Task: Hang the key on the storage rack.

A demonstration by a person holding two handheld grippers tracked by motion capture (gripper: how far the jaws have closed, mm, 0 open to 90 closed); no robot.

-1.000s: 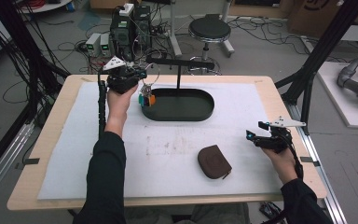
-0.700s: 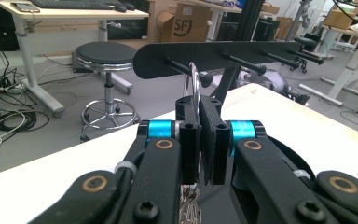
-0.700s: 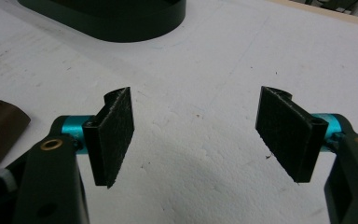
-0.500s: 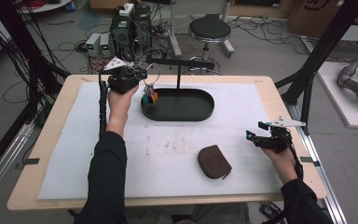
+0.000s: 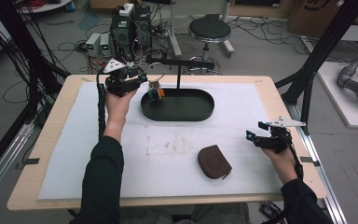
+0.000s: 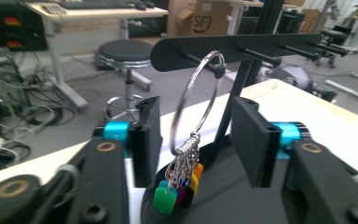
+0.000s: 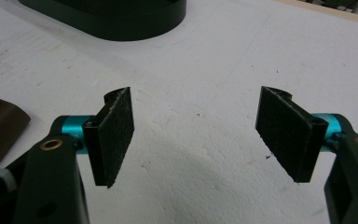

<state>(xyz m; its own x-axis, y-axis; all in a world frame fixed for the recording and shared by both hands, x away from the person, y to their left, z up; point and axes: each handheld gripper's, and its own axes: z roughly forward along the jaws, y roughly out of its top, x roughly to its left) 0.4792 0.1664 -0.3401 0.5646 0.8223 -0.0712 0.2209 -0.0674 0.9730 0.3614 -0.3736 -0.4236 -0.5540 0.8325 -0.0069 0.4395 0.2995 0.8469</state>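
Upper left of frame: left gripper jaws just opened, spread around key ring hanging on rack peg, pads not touching. Lower right: right gripper jaws spread, empty, over tabletop.

Left gripper raised, jaws just opened, pads apart; right gripper low, jaws wide.

White foam mat covers the wooden table; faint brown stain near its middle. Brown pouch lies flat on the mat, front right, well apart from the tray. On the floor behind the table: black round stool, stacked electronics boxes, loose cables. Black frame struts stand at the right.
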